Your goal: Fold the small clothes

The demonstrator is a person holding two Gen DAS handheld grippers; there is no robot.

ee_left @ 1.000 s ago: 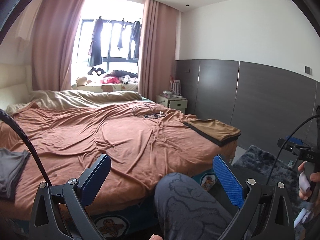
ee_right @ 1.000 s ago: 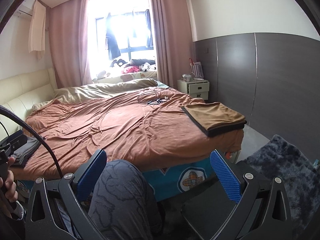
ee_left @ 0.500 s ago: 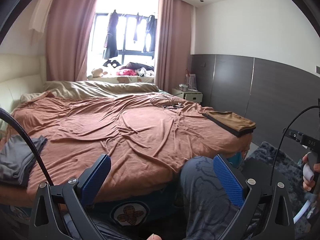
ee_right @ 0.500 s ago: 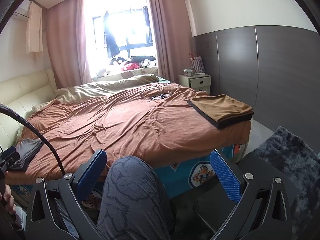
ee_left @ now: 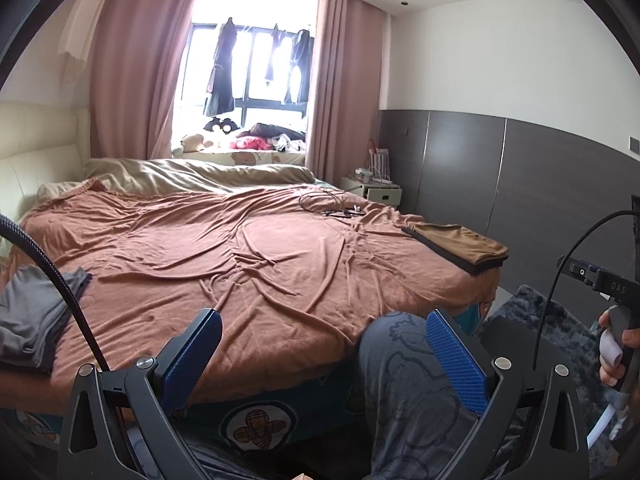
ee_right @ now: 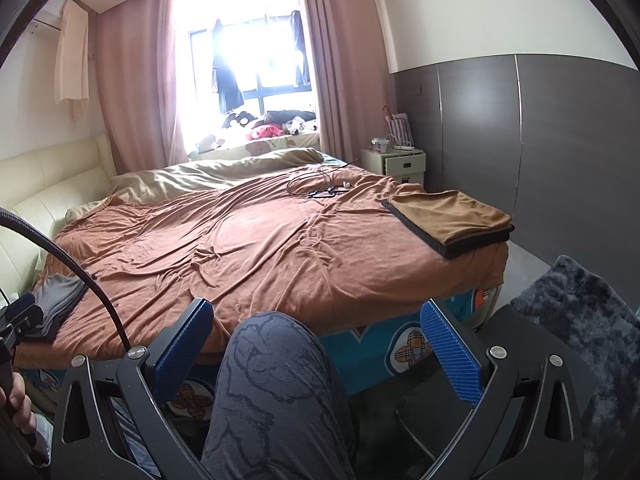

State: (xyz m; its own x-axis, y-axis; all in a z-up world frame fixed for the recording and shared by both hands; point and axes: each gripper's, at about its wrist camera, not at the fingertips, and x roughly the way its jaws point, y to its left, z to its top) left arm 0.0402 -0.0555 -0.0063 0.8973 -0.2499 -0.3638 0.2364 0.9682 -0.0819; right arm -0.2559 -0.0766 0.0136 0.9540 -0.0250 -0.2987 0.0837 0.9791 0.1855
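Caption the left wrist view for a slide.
Open left tongs face a bed: grey clothes at left, folded brown stack at right.

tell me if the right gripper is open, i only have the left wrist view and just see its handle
observer: open. The right gripper has its blue fingers wide apart, nothing held.
operator: whats in front of it
observer: The person's knee in patterned grey trousers sits between the fingers, with the bed's edge beyond.
operator: can it reach the brown stack
observer: Probably not yet. The brown folded stack lies on the bed's right corner, well beyond the right finger.
operator: where's my left hand from there
observer: The left hand grips its handle low at the left edge, below the grey folded pile.
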